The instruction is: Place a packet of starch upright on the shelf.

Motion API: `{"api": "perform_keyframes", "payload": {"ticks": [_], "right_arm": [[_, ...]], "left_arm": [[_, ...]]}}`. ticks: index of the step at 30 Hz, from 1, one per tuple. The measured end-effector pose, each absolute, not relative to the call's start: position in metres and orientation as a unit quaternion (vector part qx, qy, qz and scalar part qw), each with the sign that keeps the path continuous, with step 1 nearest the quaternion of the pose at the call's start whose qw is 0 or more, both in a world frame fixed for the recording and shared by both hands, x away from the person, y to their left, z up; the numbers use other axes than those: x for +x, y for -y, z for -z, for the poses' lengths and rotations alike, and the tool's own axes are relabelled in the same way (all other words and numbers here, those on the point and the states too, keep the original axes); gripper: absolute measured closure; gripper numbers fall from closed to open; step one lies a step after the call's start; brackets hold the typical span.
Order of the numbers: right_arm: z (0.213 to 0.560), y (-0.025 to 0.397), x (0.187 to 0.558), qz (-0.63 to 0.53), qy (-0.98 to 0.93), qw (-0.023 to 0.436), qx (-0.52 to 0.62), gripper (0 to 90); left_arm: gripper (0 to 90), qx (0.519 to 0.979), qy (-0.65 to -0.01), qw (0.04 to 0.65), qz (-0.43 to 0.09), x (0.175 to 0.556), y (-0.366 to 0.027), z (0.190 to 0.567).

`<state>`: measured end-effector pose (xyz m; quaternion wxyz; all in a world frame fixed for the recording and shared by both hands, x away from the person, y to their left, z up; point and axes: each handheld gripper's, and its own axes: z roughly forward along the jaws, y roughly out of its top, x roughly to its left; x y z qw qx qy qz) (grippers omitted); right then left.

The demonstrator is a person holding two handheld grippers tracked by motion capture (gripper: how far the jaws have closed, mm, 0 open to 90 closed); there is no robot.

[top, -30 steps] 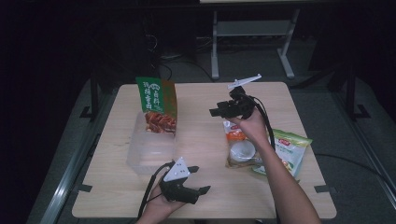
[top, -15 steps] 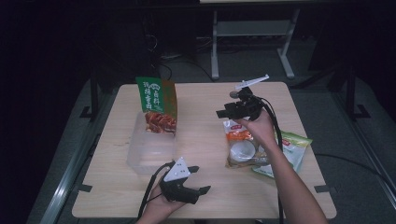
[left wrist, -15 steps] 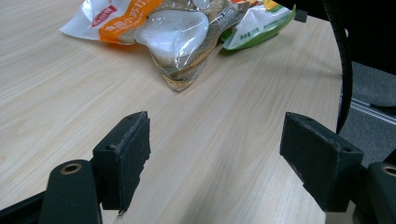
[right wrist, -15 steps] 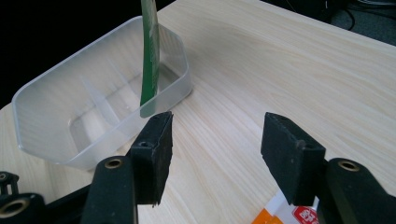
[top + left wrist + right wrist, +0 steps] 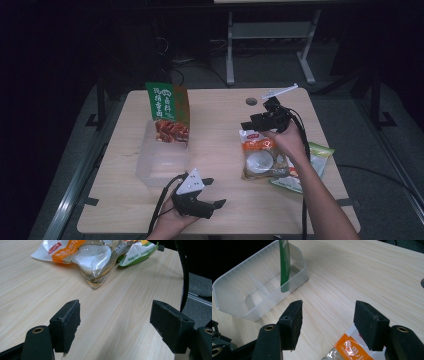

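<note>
Nearest the person, the left gripper (image 5: 209, 196) rests low at the front edge of the table (image 5: 215, 125), its jaws spread wide with nothing but bare wood between them, as the left gripper view makes plain. Just beyond and to its left sits the clear plastic container (image 5: 160, 162), and a green snack bag (image 5: 169, 112) stands upright in the container's far end; in the right gripper view the bag (image 5: 284, 265) shows edge-on against the container's wall (image 5: 242, 287). Across the middle, a wide strip of bare tabletop lies between the container and the right-hand packets. Over there an orange and white packet (image 5: 257, 155) lies flat, overlapping a green packet (image 5: 312, 162) near the table's right edge; the left gripper view shows the same orange packet (image 5: 82, 257) well ahead of the spread jaws, with the green one (image 5: 137, 252) behind it. The right gripper (image 5: 250, 125) hovers above the far end of the orange packet, jaws wide apart and gripping nothing; in its own view the packet's top corner (image 5: 348, 348) lies just under and between the jaws, without clear contact. Farther back the tabletop is bare up to a small round hole (image 5: 251, 101) near the far edge.
</note>
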<state>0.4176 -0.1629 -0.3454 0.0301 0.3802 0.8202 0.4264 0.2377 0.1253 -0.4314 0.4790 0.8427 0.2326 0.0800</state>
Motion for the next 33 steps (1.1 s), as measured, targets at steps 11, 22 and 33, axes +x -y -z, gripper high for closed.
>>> {"api": "perform_keyframes", "payload": {"ticks": [11, 22, 33], "right_arm": [[0.346, 0.180, 0.409, -0.419, -0.818, 0.030, 0.393, 37.9], [0.367, 0.211, 0.402, -0.394, -0.814, 0.021, 0.426, 36.8], [0.386, 0.237, 0.400, -0.362, -0.812, 0.023, 0.457, 35.8]], "left_arm": [[23.6, 0.842, -0.229, 0.481, -0.083, 0.238, -0.125, 0.432], [23.4, 0.847, -0.226, 0.473, -0.084, 0.238, -0.124, 0.432], [23.4, 0.847, -0.228, 0.474, -0.081, 0.238, -0.122, 0.433]]}}
